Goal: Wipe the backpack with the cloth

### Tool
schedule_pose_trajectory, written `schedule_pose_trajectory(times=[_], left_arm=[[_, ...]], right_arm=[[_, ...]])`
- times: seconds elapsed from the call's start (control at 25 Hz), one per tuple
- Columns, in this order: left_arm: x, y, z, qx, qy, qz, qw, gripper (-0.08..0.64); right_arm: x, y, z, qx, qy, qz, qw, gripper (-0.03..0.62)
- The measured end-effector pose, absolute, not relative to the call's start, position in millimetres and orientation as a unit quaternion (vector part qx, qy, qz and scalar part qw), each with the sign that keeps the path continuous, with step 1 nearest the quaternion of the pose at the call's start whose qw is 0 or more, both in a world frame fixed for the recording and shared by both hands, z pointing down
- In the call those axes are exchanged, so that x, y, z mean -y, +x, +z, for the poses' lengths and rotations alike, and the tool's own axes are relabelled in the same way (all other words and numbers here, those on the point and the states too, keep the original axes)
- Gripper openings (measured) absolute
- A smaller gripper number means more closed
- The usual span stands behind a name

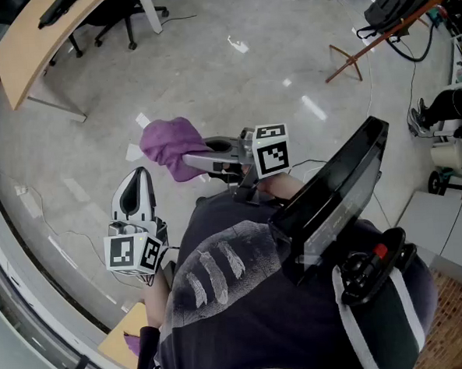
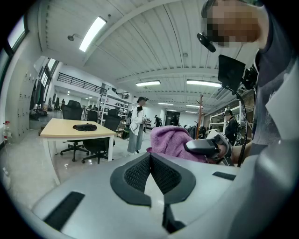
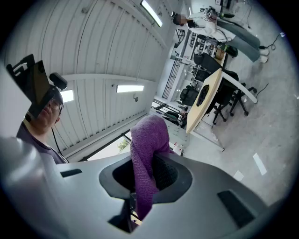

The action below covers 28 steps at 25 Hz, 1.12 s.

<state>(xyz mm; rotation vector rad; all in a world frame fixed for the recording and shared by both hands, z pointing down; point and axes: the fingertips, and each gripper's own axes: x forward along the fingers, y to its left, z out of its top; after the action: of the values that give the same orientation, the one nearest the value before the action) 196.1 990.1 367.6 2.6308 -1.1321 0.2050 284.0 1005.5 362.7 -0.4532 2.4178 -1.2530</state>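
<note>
My right gripper (image 1: 197,160) is shut on a purple cloth (image 1: 170,144), held in the air in front of the person's chest. The cloth (image 3: 147,140) bulges up out of the jaws and hangs down between them in the right gripper view. My left gripper (image 1: 141,176) is lower left of it, jaws pressed together with nothing in them. From the left gripper view, the cloth (image 2: 170,140) and the right gripper (image 2: 205,147) sit just beyond my shut left gripper (image 2: 149,161). A black backpack (image 1: 392,5) hangs on a wooden coat rack far off at the top right.
A curved wooden desk (image 1: 42,35) with office chairs (image 1: 116,23) stands at the far left. A black screen (image 1: 333,189) is mounted on the person's chest. A standing person (image 2: 138,123) is beyond the desk. Cables (image 1: 410,52) lie near the rack.
</note>
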Motion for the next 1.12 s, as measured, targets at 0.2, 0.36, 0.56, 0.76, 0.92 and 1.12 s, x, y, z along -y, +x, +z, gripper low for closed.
schedule_pose_trajectory(times=[0.2,0.36,0.56,0.76,0.92,1.12], left_arm=[[-985,200,373,0.388,0.908,0.077,0.138,0.006],[-955,247,375,0.381,0.91,0.091,0.137,0.006],[-913,274,379,0.398,0.901,0.109,0.131,0.006],[-879,253,375,0.456,0.874,0.109,0.129,0.006],[-845,217,385,0.484,0.858,0.117,0.131,0.006],[-789,120,387,0.507,0.849,0.093,0.115,0.006]], right_arm=[[-1001,285,365,-0.864,-0.163,-0.438,0.188,0.057],[-973,330,368,-0.868,-0.168,-0.428,0.186,0.057],[-937,357,380,-0.894,-0.155,-0.398,0.135,0.057],[-900,343,380,-0.917,-0.101,-0.378,0.082,0.057],[-855,318,385,-0.917,-0.081,-0.384,0.069,0.057],[-787,235,390,-0.928,-0.078,-0.363,0.03,0.057]])
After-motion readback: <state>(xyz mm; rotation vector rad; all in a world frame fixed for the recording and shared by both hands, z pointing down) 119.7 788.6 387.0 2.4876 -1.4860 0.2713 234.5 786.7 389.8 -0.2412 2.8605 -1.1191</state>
